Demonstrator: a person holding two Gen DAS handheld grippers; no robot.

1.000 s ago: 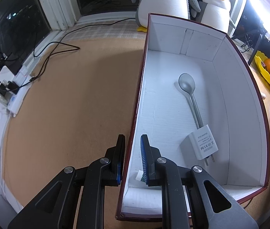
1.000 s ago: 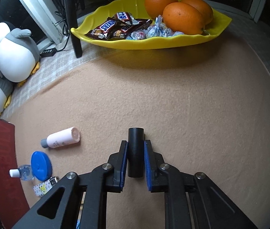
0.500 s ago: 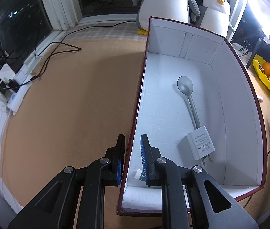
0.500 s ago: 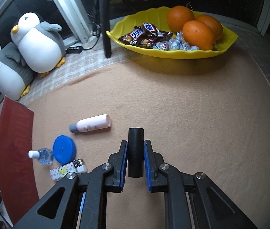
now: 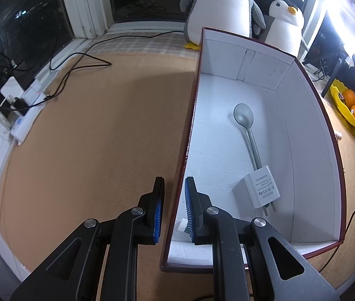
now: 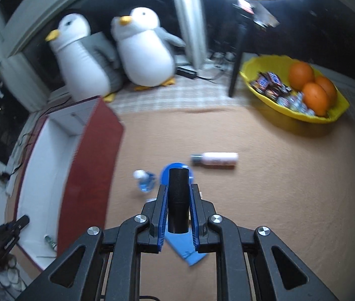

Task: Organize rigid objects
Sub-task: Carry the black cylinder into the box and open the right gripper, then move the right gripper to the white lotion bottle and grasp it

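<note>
A red box with a white inside (image 5: 310, 130) holds a grey spoon (image 5: 246, 125) and a white plug adapter (image 5: 261, 189). My left gripper (image 5: 173, 193) straddles the box's left wall (image 5: 190, 130), one finger on each side, with small gaps to the wall. My right gripper (image 6: 177, 195) is shut on a black cylinder (image 6: 178, 198), held above the tan table. The box (image 6: 89, 165) lies to its left. A pink bottle (image 6: 216, 160), a blue lid (image 6: 166, 171) and a small clear bottle (image 6: 144, 179) lie on the table ahead.
A yellow bowl (image 6: 278, 115) with oranges and sweets stands at the far right. Two plush penguins (image 6: 144, 50) sit at the back. A blue cloth piece (image 6: 185, 247) lies under the right gripper. Cables and a power strip (image 5: 24, 100) lie at the far left.
My right gripper has lifted and swung left with the black cylinder, bringing the red box into view. My left gripper stays at the box wall.
</note>
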